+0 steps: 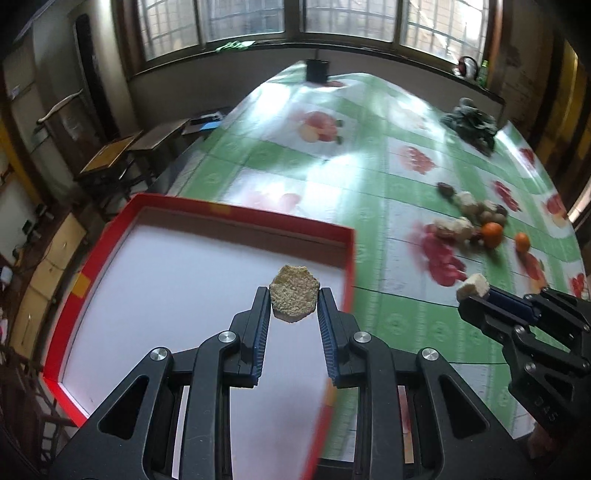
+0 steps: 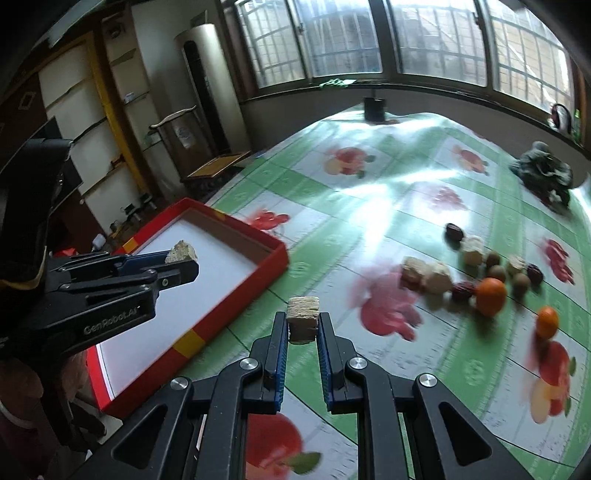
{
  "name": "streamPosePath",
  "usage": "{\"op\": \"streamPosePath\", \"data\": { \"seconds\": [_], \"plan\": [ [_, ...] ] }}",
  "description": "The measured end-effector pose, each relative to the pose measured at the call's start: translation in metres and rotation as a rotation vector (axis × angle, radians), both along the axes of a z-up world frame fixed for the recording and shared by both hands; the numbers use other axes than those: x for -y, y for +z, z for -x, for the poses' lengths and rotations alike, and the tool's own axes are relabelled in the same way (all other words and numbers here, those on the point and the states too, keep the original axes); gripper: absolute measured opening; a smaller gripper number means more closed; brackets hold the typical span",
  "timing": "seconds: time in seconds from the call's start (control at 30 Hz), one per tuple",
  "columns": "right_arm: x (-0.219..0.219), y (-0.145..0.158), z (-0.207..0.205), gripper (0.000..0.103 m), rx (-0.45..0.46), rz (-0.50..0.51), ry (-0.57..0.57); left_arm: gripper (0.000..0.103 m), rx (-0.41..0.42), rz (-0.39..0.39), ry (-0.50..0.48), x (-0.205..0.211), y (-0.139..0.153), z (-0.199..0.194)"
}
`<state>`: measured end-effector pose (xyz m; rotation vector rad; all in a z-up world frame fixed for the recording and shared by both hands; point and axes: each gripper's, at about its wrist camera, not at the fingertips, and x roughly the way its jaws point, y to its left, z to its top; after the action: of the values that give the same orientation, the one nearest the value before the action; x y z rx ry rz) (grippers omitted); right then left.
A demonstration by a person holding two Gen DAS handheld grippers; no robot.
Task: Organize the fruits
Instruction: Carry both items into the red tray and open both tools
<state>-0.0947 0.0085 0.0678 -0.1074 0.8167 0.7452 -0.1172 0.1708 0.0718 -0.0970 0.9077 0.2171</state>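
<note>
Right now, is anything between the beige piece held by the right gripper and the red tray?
Nothing visible blocks it. The right gripper holds the beige crumbly block above bare tablecloth, beside the red cardboard tray's low wall. The left gripper is over the tray's far part.

Daylight enters through the windows (image 1: 306,22) at the far wall; room interior dim. Strong white glare on the glossy tablecloth (image 1: 332,147) mid-table. Fisheye bending heavy at edges, corners vignetted black. Motion blur on the fruit pile (image 2: 480,273) and red tray rim (image 1: 332,369); nearby gripper fingers sharp.
</note>
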Motion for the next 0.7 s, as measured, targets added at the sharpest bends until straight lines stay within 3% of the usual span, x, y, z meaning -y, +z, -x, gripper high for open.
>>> {"op": "streamPosePath", "data": {
  "seconds": [0.7],
  "plan": [
    [-0.114, -0.014, -0.036, 0.015, -0.039, 0.056, 0.188, 0.025, -0.070, -0.008, 0.131, -0.057, -0.035, -0.018]
  ]
}}
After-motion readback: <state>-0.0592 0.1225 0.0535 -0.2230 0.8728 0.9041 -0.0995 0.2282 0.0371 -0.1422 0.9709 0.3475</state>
